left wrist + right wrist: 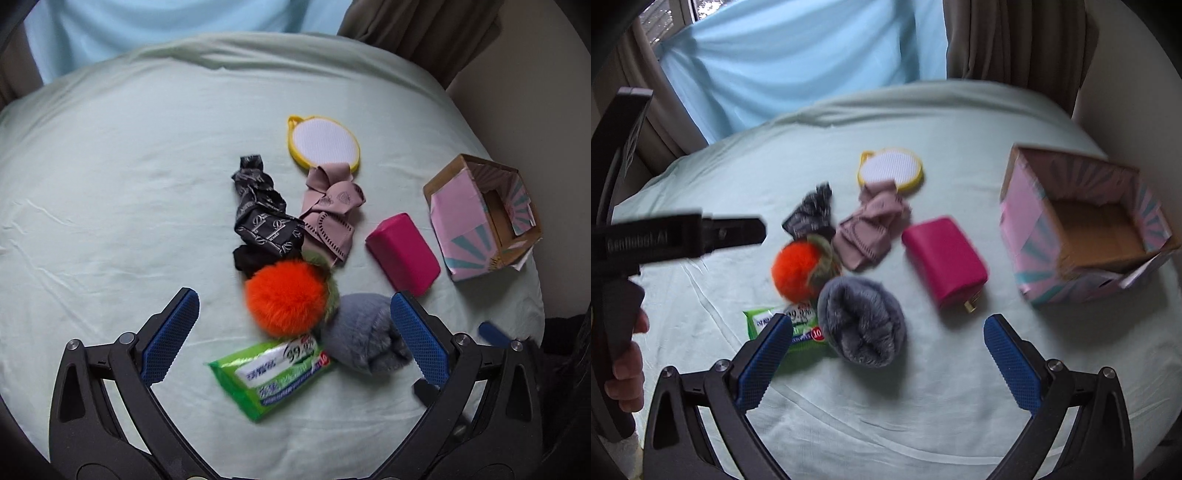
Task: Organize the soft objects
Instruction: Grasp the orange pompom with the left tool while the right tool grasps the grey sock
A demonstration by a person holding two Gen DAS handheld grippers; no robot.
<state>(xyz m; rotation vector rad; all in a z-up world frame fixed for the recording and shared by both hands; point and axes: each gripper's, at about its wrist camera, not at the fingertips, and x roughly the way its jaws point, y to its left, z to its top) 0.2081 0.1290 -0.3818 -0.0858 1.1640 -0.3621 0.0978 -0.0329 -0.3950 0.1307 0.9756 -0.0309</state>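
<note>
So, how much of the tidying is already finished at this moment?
Nothing looks done: the box is empty. Nothing is in hand; the left gripper and the right gripper are both open above the bed. Left to sort: the orange pompom, grey sock, pink cloth, black cloth, pink case, round pad and wipes.

The left gripper (293,332) hangs low with its jaws spread wide, the blue pads (170,334) angled out toward 11 and 1 o'clock and gripping nothing. The right gripper (888,354) is likewise spread wide and holds nothing. In the right wrist view the left gripper's black body reaches in from 9 o'clock, with the left hand (628,365) wrapped around its handle at about 8 o'clock.
</note>
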